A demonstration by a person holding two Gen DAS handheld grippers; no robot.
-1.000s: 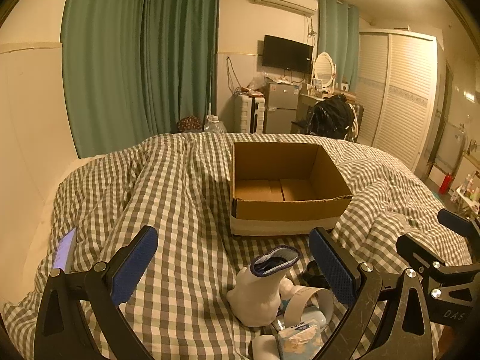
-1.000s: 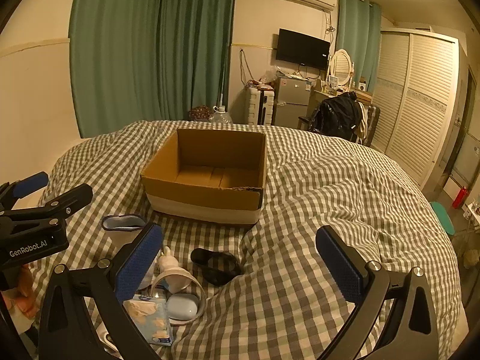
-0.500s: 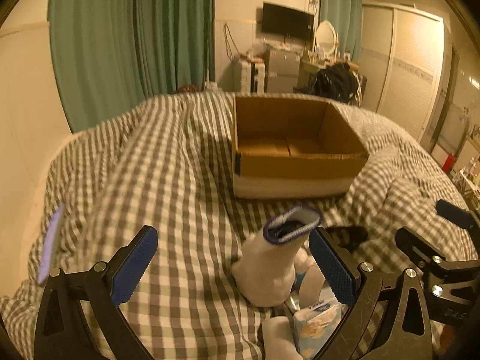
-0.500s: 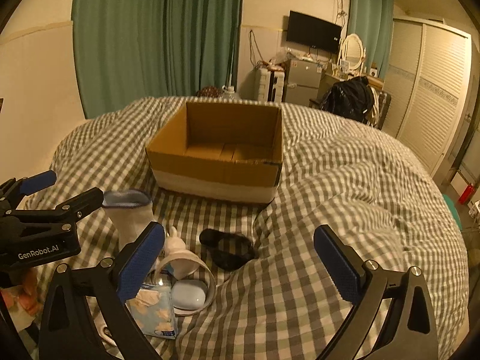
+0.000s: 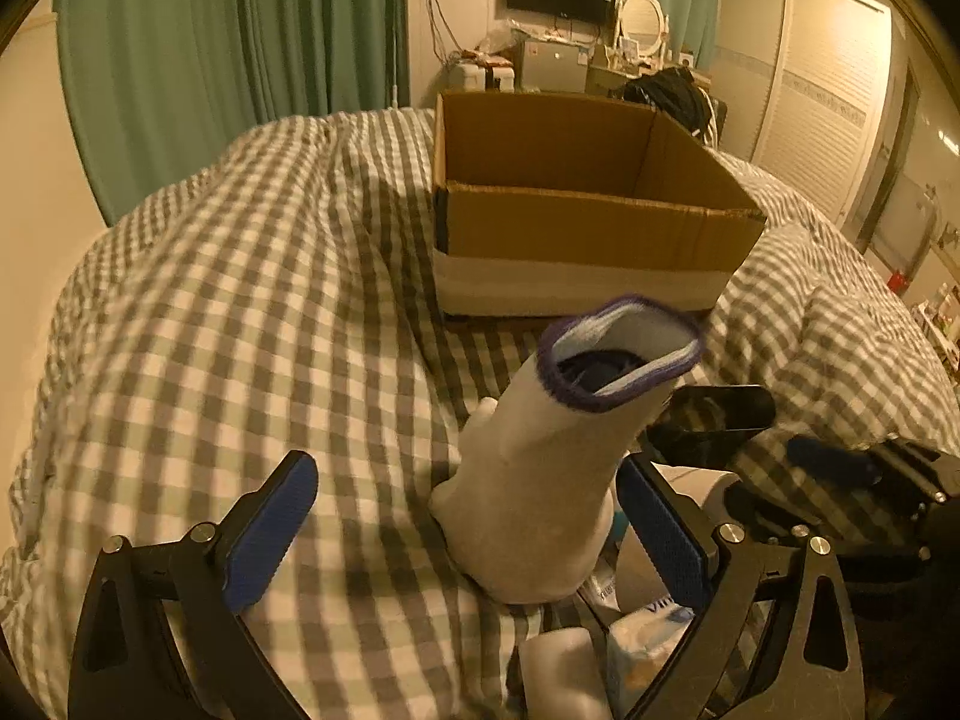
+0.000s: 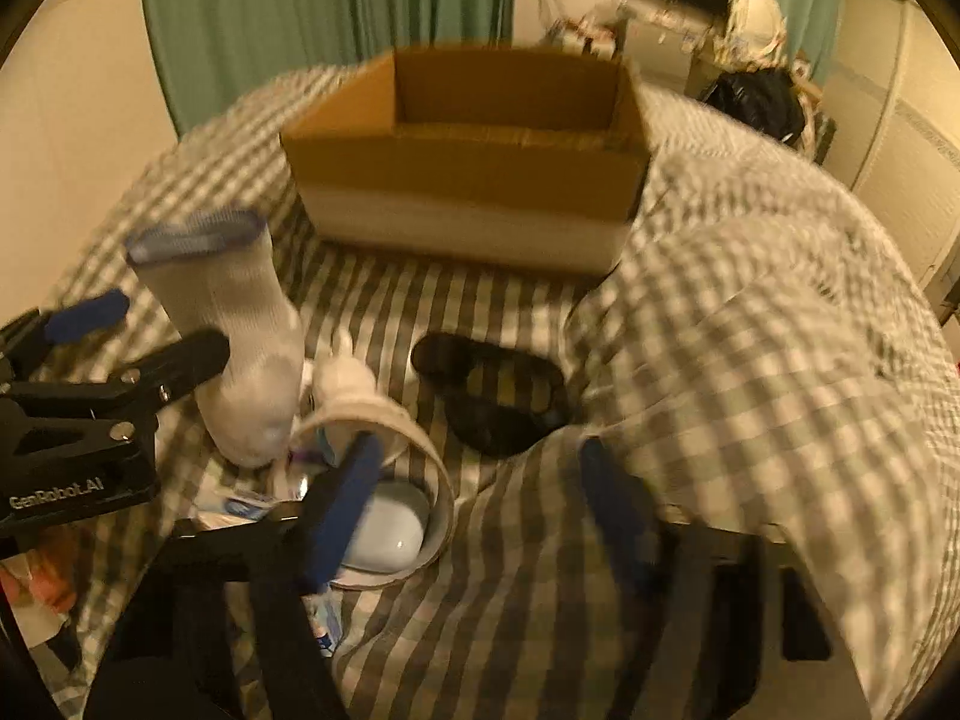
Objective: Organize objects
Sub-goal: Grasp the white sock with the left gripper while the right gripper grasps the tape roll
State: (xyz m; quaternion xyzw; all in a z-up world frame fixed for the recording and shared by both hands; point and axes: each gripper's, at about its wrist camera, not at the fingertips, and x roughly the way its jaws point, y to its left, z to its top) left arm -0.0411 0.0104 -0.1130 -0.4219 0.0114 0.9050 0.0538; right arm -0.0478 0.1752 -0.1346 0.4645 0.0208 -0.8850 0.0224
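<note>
An open cardboard box (image 5: 591, 222) stands on the checked bed; it also shows in the right wrist view (image 6: 474, 162). In front of it a white sock with a purple cuff (image 5: 558, 468) stands upright, also seen in the right wrist view (image 6: 240, 342). My left gripper (image 5: 474, 534) is open, its fingers either side of the sock's base. My right gripper (image 6: 480, 516) is open just above the bedcover, near a roll of tape (image 6: 414, 450), a pale blue case (image 6: 390, 528) and a black object (image 6: 498, 396). That view is blurred.
A tissue pack (image 5: 648, 642) and a small white item (image 5: 558, 666) lie under my left gripper. The checked bedcover (image 5: 240, 330) bulges at the right (image 6: 780, 360). Green curtains, a wardrobe and a cluttered desk stand beyond the bed.
Both grippers have moved forward and down toward the pile. The left now straddles the sock; the right has dropped close to the tape roll and black object.
</note>
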